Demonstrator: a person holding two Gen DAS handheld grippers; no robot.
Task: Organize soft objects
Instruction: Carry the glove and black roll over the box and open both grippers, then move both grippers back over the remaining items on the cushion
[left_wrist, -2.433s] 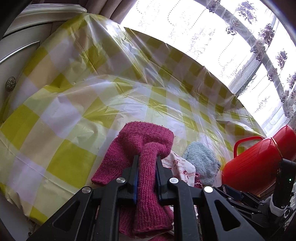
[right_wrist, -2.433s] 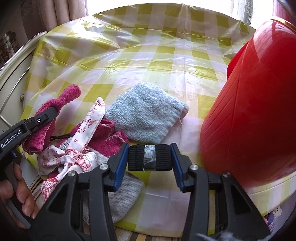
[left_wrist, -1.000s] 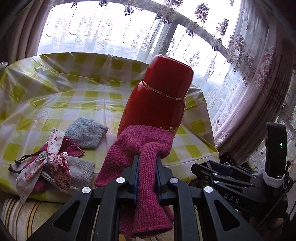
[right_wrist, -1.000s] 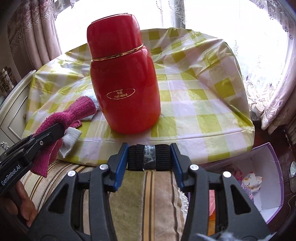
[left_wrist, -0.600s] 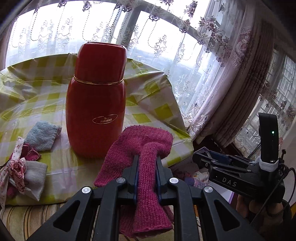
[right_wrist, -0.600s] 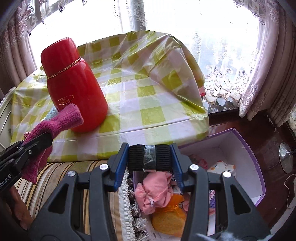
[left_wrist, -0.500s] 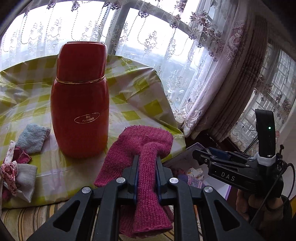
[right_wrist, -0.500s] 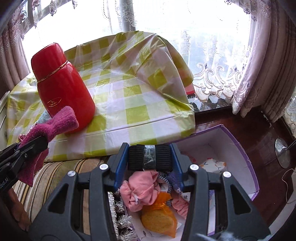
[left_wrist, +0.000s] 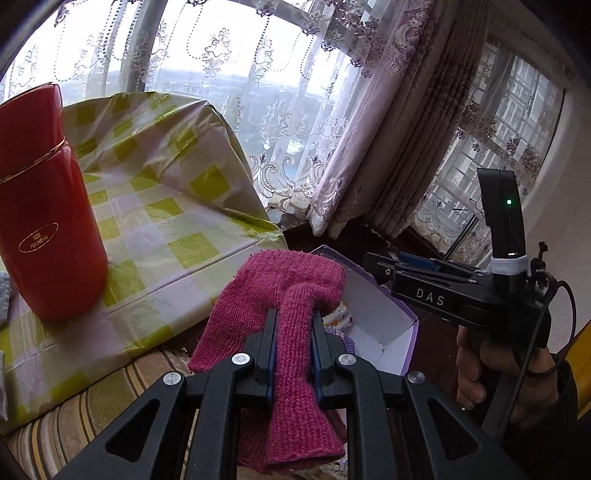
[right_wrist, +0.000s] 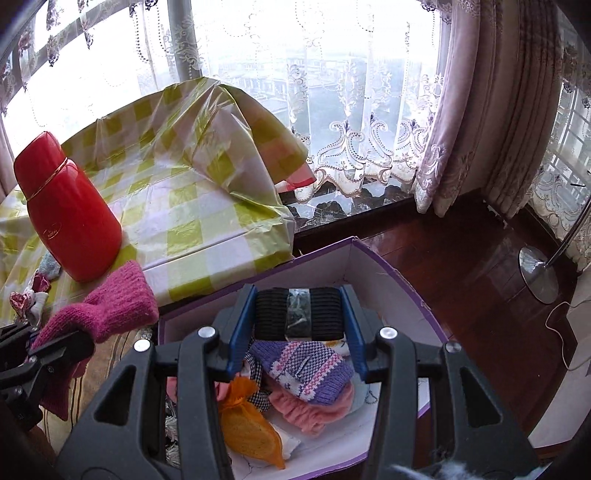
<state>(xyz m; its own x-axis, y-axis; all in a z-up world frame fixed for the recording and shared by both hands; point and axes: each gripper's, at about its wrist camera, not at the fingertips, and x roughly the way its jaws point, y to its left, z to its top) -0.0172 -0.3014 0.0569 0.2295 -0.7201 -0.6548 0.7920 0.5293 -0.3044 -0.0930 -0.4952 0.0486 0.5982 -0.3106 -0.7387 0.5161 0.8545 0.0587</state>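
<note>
My left gripper (left_wrist: 293, 328) is shut on a magenta knitted mitten (left_wrist: 284, 291), held in the air near the left edge of a purple-rimmed white box (left_wrist: 380, 317). The mitten also shows in the right wrist view (right_wrist: 110, 306). My right gripper (right_wrist: 297, 314) is shut on a black elastic band roll (right_wrist: 297, 314), held above the open box (right_wrist: 391, 291). Inside the box lie a purple patterned knit piece (right_wrist: 310, 369), a pink soft item (right_wrist: 314, 410) and an orange pouch (right_wrist: 251, 432).
A tall red flask (left_wrist: 40, 221) stands on the yellow-checked tablecloth (left_wrist: 166, 206) at left. A striped cushion (left_wrist: 92, 406) lies below the table edge. Lace curtains (right_wrist: 369, 110) hang behind; a lamp base (right_wrist: 537, 273) sits on the dark wood floor at right.
Both grippers have swung right, away from the table and over the box on the floor. The box contents now lie directly under my right gripper. Both grips are unchanged.
</note>
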